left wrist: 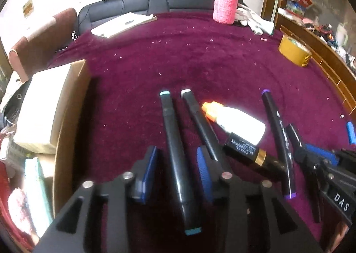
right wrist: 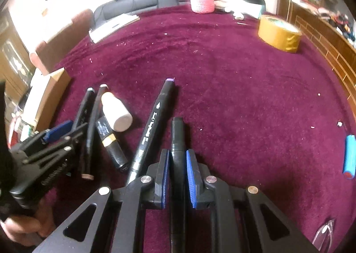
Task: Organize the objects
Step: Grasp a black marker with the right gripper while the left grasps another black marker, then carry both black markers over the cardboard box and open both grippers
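while our left gripper [left wrist: 175, 164] straddles the teal-capped marker [left wrist: 178, 159] on the maroon cloth [left wrist: 200, 57], its long axis runs away from us, near end low in frame; whether the part-spread pads press it we cannot tell. in the right wrist view, our right gripper [right wrist: 176, 170] pinches a black marker [right wrist: 178, 141] pointing straight ahead, its rear hidden under the jaws.

Your left gripper [left wrist: 178, 164] tilts downward, jaws part open with a gap beside each pad; your right gripper [right wrist: 176, 177] tilts downward too, its blue pads [right wrist: 191, 179] clamped tight.
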